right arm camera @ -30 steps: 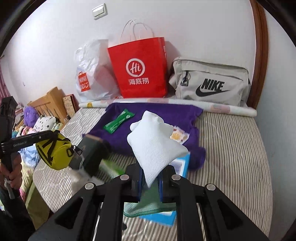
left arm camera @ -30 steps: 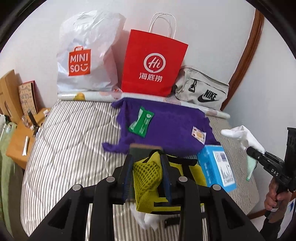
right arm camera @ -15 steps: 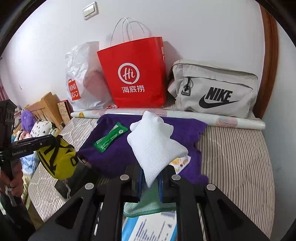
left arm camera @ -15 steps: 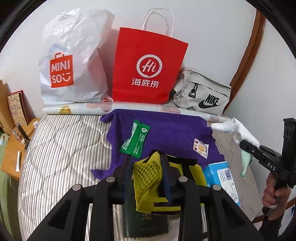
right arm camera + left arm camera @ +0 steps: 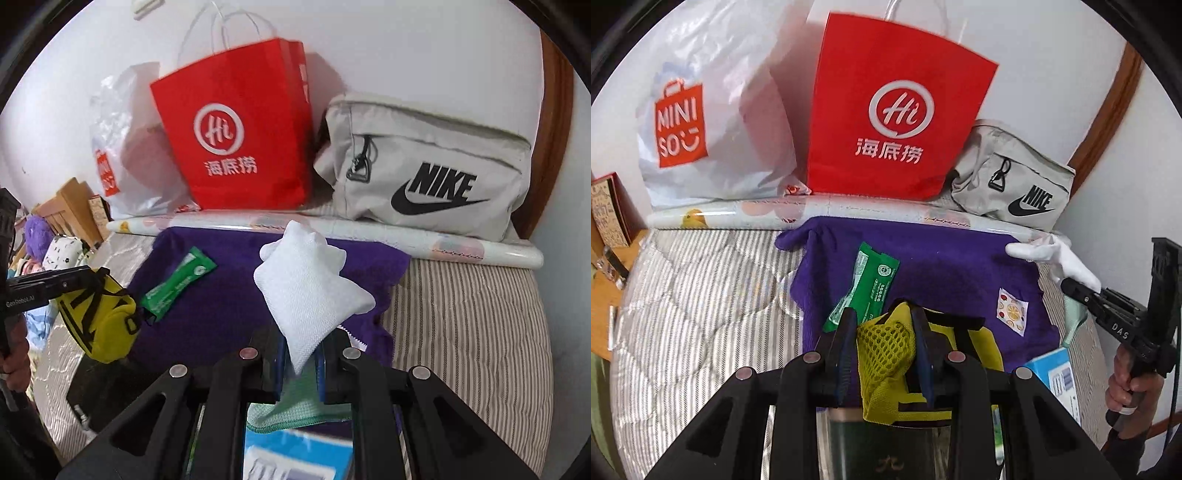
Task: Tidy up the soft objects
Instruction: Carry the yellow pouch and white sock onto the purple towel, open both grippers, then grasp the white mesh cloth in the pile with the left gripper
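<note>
Yellow pouch (image 5: 886, 354): we see it clamped at its mesh panel in the left gripper (image 5: 884, 345), hanging clear above the purple cloth (image 5: 945, 273).
White cloth (image 5: 310, 291): pinched by one corner in the right gripper (image 5: 301, 356), with a green cloth (image 5: 291, 410) caught in the same jaws and drooping below.
Handling: we judge all three light and limp; the pouch has some body, the cloths fold and slide easily.
Where to hold: mesh or strap on the pouch; a bunched corner on the cloths, well inside the pads.
Risk: the green cloth may slip out first.
Surroundings: green packet (image 5: 871, 284) and small sachet (image 5: 1012, 312) lie on the purple cloth; red paper bag (image 5: 240, 136), white plastic bag (image 5: 701, 122) and grey bag (image 5: 428, 166) stand against the wall beyond.
Bed (image 5: 469, 325): striped cover beneath everything.
</note>
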